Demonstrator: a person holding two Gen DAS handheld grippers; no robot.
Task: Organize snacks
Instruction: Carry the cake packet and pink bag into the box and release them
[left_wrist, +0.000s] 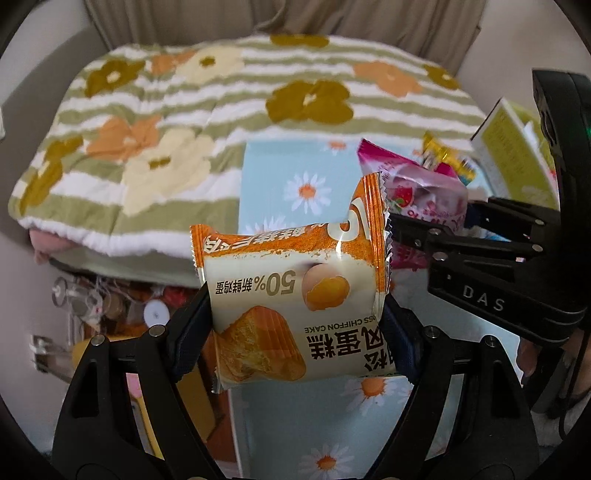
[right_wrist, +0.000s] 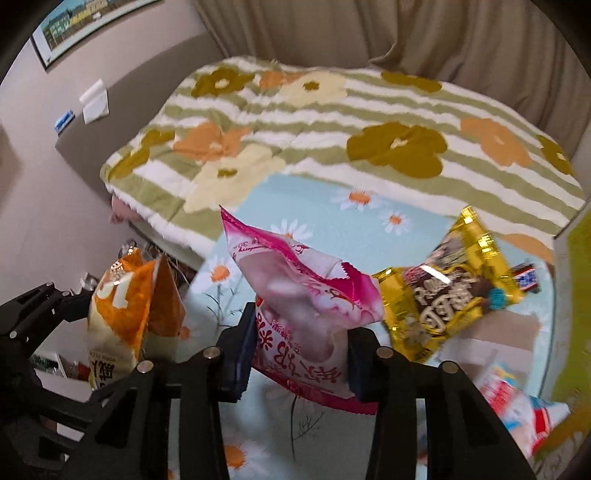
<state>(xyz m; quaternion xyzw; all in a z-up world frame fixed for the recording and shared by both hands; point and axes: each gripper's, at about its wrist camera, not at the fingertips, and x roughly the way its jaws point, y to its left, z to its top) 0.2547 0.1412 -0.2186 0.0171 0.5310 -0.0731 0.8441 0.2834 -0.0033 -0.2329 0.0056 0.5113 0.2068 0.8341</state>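
Note:
My left gripper (left_wrist: 295, 325) is shut on an orange and cream chiffon cake packet (left_wrist: 295, 299), held up above the daisy-print cloth (left_wrist: 332, 435). The same packet (right_wrist: 118, 321) shows at the left of the right wrist view. My right gripper (right_wrist: 299, 354) is shut on a pink strawberry snack packet (right_wrist: 306, 291), lifted off the cloth; that pink packet (left_wrist: 428, 192) and the right gripper (left_wrist: 424, 229) also show at the right of the left wrist view. A gold chocolate snack bag (right_wrist: 454, 291) lies on the cloth to the right.
A yellow-green box (left_wrist: 513, 147) stands at the far right. A red, white and blue packet (right_wrist: 517, 402) lies at the lower right. Behind the cloth is a bed with a striped flowered blanket (right_wrist: 351, 122). Cluttered small items (left_wrist: 110, 306) sit low at the left.

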